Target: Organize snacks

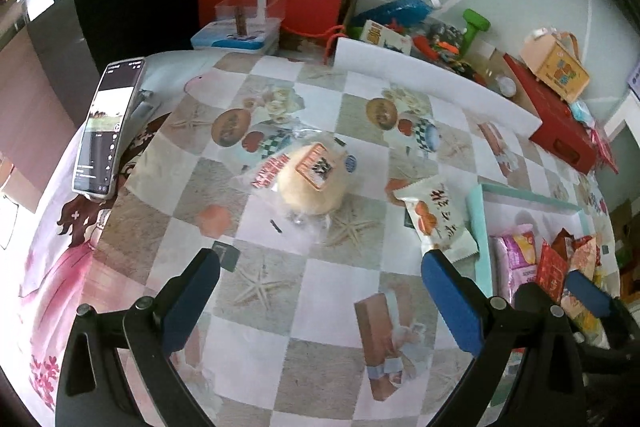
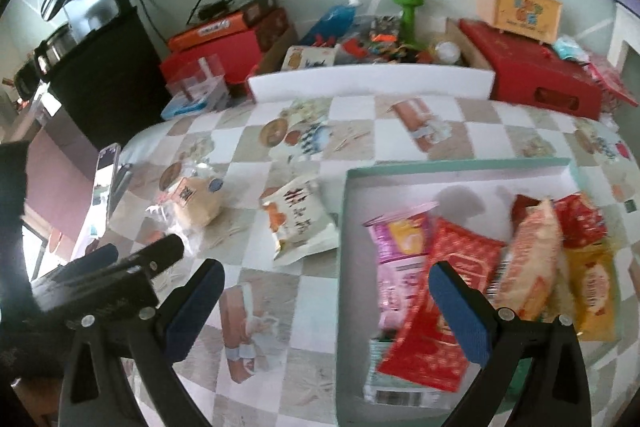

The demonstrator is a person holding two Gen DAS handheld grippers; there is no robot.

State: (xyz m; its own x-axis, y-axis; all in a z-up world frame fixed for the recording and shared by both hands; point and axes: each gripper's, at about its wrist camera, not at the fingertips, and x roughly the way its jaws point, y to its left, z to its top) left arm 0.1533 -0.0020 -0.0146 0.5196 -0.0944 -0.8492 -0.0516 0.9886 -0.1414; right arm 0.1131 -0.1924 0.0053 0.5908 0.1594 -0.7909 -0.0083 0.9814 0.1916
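Both grippers, left gripper (image 1: 320, 291) and right gripper (image 2: 326, 301), hang spread and empty. Five or so packets fill the teal box (image 2: 348, 267); white packet (image 2: 298, 223) beside it and bun (image 2: 198, 205) farther left remain.

In the right wrist view, motion blur smears the heaped snack packets (image 2: 472, 267) inside the teal-rimmed box (image 2: 456, 165), their print unreadable; the box's lower edge is hidden behind the right gripper (image 2: 324, 311) and its arms. In the left wrist view, the same box (image 1: 478, 227) runs behind the right gripper's black body at lower right. Lettering on the white packet (image 1: 440, 223) and the wrapped bun (image 1: 310, 179) is too small to read. The phone (image 1: 108, 127) screen at the left shows nothing legible.
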